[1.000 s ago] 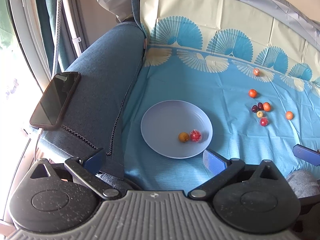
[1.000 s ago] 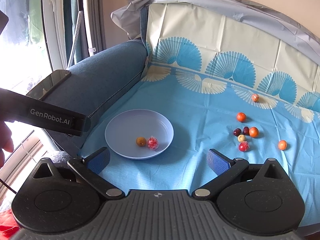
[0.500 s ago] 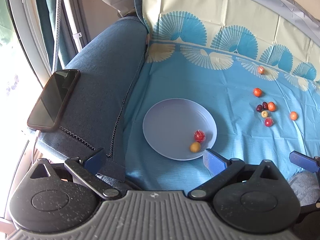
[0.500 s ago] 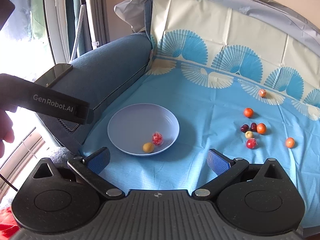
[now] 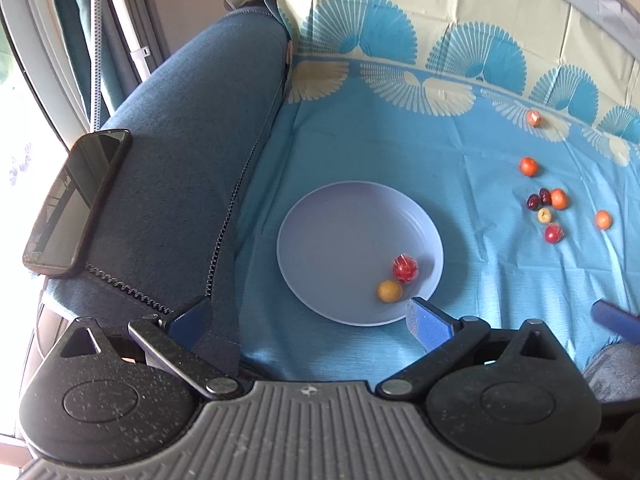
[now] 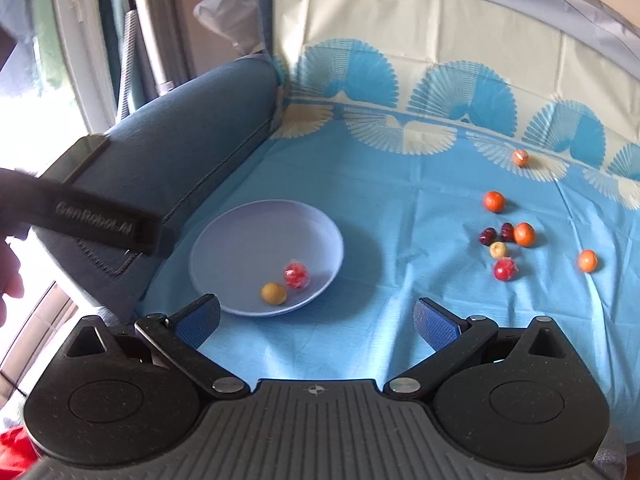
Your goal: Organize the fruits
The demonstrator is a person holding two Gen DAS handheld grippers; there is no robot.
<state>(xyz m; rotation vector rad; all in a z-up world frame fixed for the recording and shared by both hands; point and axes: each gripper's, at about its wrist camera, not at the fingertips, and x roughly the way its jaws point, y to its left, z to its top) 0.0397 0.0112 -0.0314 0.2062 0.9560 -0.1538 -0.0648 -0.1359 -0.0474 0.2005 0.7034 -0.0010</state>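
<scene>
Your left gripper (image 5: pixel 308 316) is hovering with its jaws spread wide and nothing between them, its right blue pad (image 5: pixel 428 322) overlapping the near rim of the lavender plate (image 5: pixel 332 240) in the left wrist view. Your right gripper (image 6: pixel 316 320) is likewise gaping and holding nothing, poised over the blue tablecloth (image 6: pixel 380 208) just this side of the plate (image 6: pixel 240 240).

Much is cut off. In the right wrist view your left gripper's dark body (image 6: pixel 92 220) is crossing the left edge, blurred; its white lettering is reading roughly "GenRobot.AI", though the smear is making that uncertain. A pale patch of your hand (image 6: pixel 10 280) is showing at the frame edge, mostly out of view. In the left wrist view only a blue tip of the right gripper (image 5: pixel 616 320) is poking in at the right edge.

Two fruits are sitting inside the plate near its front: a red fruit in shiny wrap (image 5: pixel 405 268) and a small yellow-orange fruit (image 5: pixel 389 291) just beside it. The remaining fruits are lying loose on the cloth well to the right: a cluster of two dark plums (image 6: pixel 496 234), an orange one (image 6: pixel 524 234), a pale yellow one (image 6: pixel 498 249) and a red one (image 6: pixel 505 269), with three more orange fruits scattered around them. Their kinds are too small to tell.

A black smartphone (image 5: pixel 76 204) is resting screen-up on the blue sofa armrest (image 5: pixel 192 152); its screen is showing only reflections.
</scene>
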